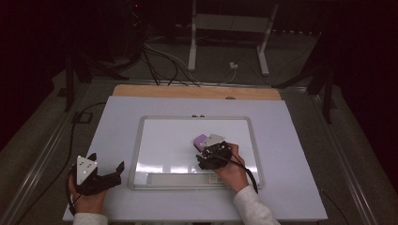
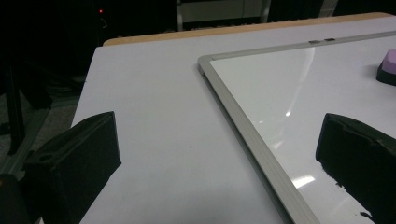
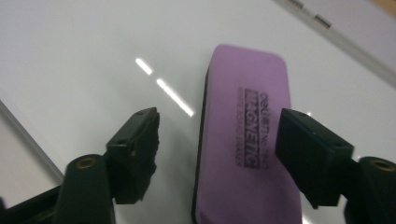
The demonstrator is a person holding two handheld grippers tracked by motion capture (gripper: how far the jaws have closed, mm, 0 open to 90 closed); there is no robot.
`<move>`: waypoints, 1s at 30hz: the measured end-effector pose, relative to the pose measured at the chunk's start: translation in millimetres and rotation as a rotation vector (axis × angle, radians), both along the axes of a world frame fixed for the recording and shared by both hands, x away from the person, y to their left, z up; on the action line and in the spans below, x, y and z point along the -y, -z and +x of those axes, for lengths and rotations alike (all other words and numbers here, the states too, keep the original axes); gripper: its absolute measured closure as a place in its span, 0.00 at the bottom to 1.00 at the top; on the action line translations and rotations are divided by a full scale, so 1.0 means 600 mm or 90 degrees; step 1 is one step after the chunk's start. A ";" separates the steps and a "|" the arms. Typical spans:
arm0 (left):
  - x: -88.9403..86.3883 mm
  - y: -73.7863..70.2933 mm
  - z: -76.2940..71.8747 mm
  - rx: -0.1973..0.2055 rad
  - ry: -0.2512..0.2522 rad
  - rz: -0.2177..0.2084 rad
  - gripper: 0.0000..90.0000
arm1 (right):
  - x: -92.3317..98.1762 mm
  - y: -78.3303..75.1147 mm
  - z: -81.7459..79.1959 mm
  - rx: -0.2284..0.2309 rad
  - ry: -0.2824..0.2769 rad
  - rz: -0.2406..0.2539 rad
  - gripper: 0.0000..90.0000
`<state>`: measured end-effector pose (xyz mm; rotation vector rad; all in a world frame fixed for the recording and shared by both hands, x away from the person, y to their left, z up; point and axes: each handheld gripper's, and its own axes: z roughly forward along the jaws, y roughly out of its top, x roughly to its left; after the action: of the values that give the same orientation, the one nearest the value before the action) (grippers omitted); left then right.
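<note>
A purple magnetic eraser point(image 3: 245, 140) lies flat on the whiteboard point(image 1: 169, 140); in the high view the eraser point(image 1: 201, 140) peeks out just beyond my right hand. My right gripper point(image 3: 219, 140) is open, its jaws standing on either side of the eraser's near half, apart from it. My left gripper point(image 1: 105, 168) rests at the table's front left, beside the whiteboard's left frame point(image 2: 243, 135), open and with nothing between its jaws. The eraser's corner point(image 2: 388, 67) sits at the far right of the left gripper view.
The whiteboard lies on a white table top point(image 1: 117, 122) with a wooden strip point(image 1: 197, 91) along its far edge. Beyond it are cables point(image 1: 159, 61) on the floor and a white stand's legs point(image 1: 230, 42). A marker tray point(image 1: 180, 179) runs along the board's near edge.
</note>
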<state>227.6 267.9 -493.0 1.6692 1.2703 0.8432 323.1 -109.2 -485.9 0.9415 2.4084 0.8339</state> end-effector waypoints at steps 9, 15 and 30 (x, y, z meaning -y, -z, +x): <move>-0.001 0.000 -0.001 0.002 -0.002 -0.002 0.01 | 0.002 0.003 0.004 0.007 0.021 -0.025 0.40; 0.000 0.000 -0.001 0.000 0.000 0.000 0.01 | 0.000 0.004 0.006 0.007 0.015 -0.052 0.41; -0.001 0.000 -0.001 0.000 -0.002 -0.001 0.01 | 0.014 0.005 0.029 0.013 0.050 -0.087 0.54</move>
<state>227.3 268.3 -493.2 1.6672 1.2730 0.8436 340.3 -117.8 -489.0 0.9626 2.3604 0.6398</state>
